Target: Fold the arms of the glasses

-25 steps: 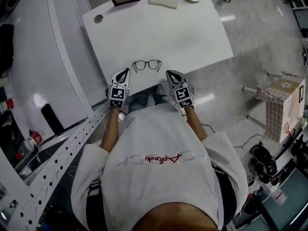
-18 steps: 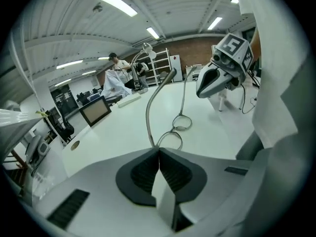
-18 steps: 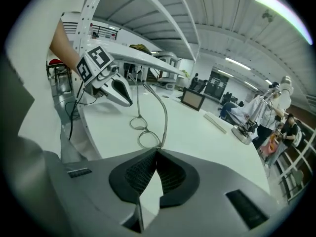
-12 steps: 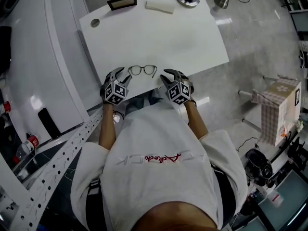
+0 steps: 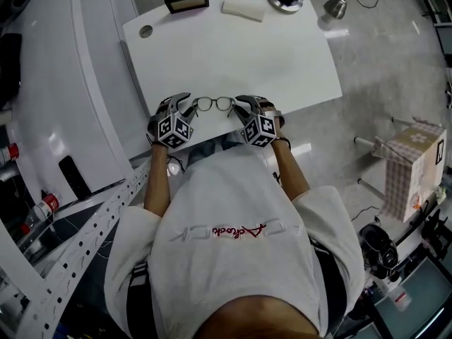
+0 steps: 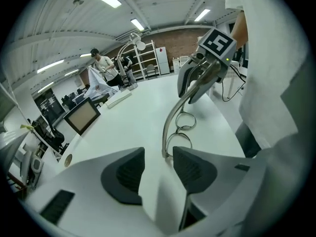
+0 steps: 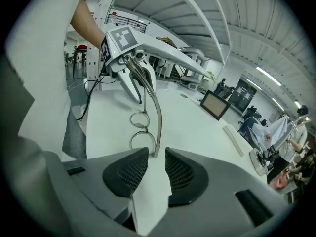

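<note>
The thin dark-wire, round-lensed glasses (image 5: 215, 104) are lying near the front edge of the white rectangular table (image 5: 240, 55). Their lenses are lying flat on the tabletop and their arms are standing up unfolded. The person in the white shirt (image 5: 236, 239) is holding one gripper at each end of the frame, both tilting down toward the table. The left gripper (image 6: 158, 157) has just been opening its jaws. They are now standing well apart, and the foot of the near arm is sitting at the mouth of the gap without either dark ribbed pad (image 6: 123, 172) pressing on it. The right gripper (image 7: 157, 154) has likewise just been opening. Its jaws are parted a little less widely, and the base of the other arm is resting just at their tips, ungripped. A dark-framed rectangular panel (image 5: 186, 1) and a white oblong block (image 5: 242, 8) are lying at the table's far edge, well apart from the glasses.
</note>
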Motion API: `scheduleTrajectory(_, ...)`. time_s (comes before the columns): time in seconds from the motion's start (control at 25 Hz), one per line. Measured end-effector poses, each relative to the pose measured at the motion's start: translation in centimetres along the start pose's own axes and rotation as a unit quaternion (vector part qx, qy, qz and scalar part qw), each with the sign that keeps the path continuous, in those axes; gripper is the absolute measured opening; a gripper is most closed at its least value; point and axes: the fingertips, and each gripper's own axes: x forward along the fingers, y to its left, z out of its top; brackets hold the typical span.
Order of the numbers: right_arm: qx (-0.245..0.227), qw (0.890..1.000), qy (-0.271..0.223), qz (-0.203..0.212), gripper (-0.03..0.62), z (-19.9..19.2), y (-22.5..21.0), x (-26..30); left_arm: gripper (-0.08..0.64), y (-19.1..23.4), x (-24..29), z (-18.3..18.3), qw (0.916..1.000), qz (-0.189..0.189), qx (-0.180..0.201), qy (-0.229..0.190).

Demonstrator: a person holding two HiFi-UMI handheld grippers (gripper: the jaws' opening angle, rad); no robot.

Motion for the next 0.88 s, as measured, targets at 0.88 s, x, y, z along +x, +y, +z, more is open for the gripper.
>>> scheduleTrajectory(0.88,-0.046,0.999,-0.009,-0.002,0.058,1.4,-0.2,-0.1,0.073,-1.6,-1.1,0.1,0.9947,-0.032,0.097,0.015)
